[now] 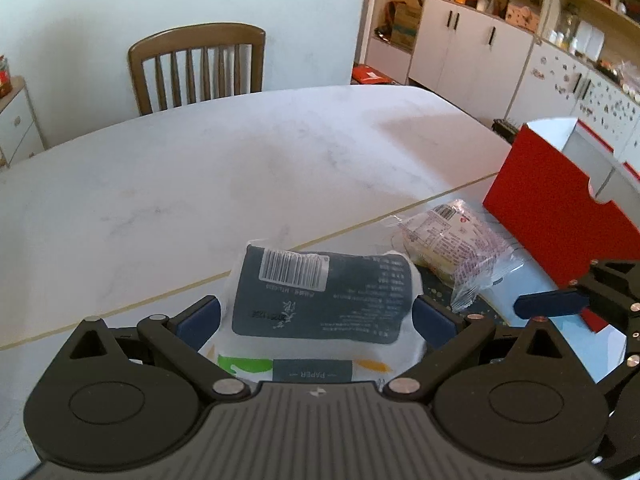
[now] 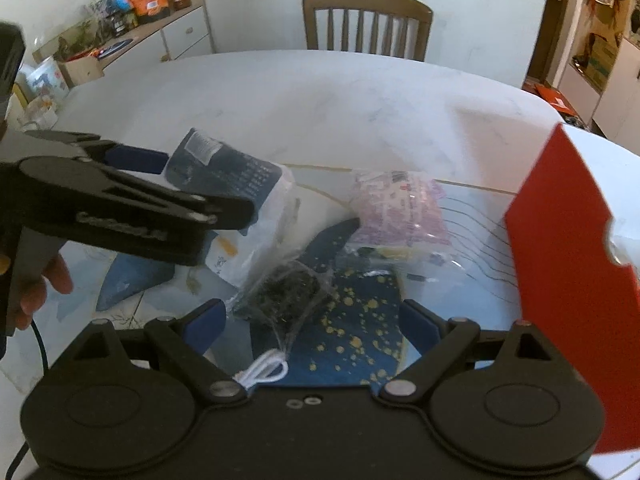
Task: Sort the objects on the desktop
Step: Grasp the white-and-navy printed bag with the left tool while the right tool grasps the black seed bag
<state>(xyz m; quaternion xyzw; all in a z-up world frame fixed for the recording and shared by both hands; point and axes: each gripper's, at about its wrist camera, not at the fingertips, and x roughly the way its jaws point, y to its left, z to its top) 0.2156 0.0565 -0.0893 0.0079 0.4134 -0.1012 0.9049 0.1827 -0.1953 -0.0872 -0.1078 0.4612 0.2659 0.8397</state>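
My left gripper [image 1: 318, 316] is shut on a tissue pack [image 1: 320, 296], white with a dark blue label and a barcode; the pack [image 2: 236, 184] is held above the table, also in the right wrist view. My right gripper [image 2: 310, 316] is open above a small clear bag of dark bits [image 2: 284, 296] with a white cord [image 2: 264, 372] by it. A wrapped snack in pink-printed clear film [image 1: 452, 240] lies on the blue mat [image 2: 360, 340], also seen in the right wrist view [image 2: 396, 208]. A red box [image 1: 556, 216] stands at the right.
The white marble table [image 1: 200, 176] stretches ahead to a wooden chair [image 1: 200, 68]. White cupboards and shelves [image 1: 480, 40] stand at the back right. A side cabinet with clutter [image 2: 120, 28] is at the left. The red box wall [image 2: 568, 260] stands close on my right.
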